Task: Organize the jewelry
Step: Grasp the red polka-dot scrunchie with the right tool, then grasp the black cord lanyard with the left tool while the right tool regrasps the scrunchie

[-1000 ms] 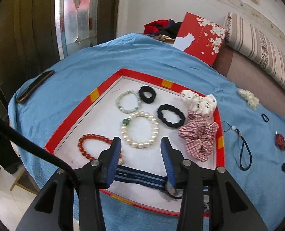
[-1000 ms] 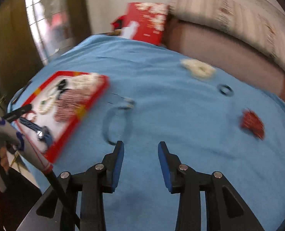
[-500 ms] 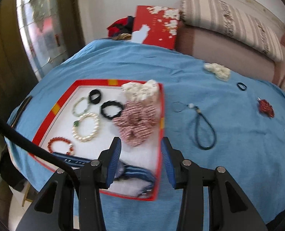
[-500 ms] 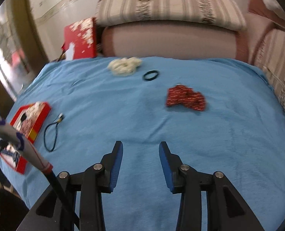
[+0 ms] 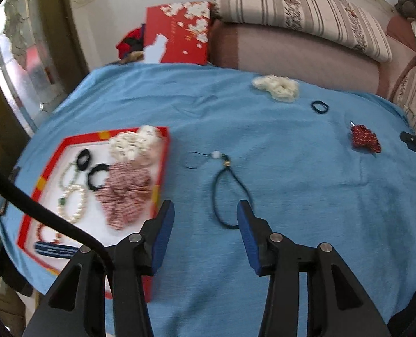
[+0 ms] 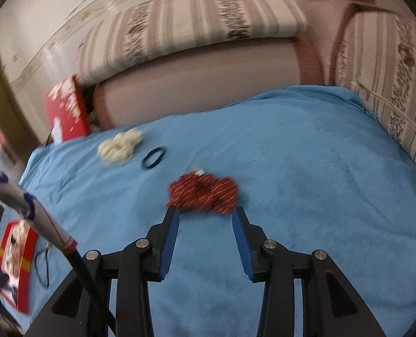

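Left gripper [image 5: 205, 213] low in the frame's centre, jaws apart, nothing between them. Dark cord bracelet [image 5: 230, 193] on the blue cloth [image 5: 306, 196] just above the tips, its loop falling between the two blue pads in the picture, a white bead at its upper end. Red-rimmed tray [image 5: 163, 165] at left of the frame, just beside the left pad, holding a pearl bracelet [image 5: 73, 205], a pale green bead bracelet [image 5: 67, 172], two black hair ties [image 5: 97, 177], a checked red scrunchie [image 5: 125, 193], a white scrunchie [image 5: 136, 144], a red bead bracelet partly behind the cable, and a blue striped band [image 5: 55, 250] at the tray's lower edge.

Loose on the cloth: cream scrunchie [image 5: 276, 87] at upper centre, small black hair tie [image 5: 319, 106] just to its right, red patterned scrunchie [image 5: 365, 139] at right. Red box [image 5: 177, 36] with white blossoms against the wall at top.

Right gripper [image 6: 205, 219] at centre bottom of its own view, jaws apart and empty, tips just below the red patterned scrunchie [image 6: 203, 192]; touching or not, cannot tell through the blur. Cream scrunchie [image 6: 119, 147] and black hair tie [image 6: 153, 158] further up, left of centre. Tray [image 6: 25, 255] at lower left edge.
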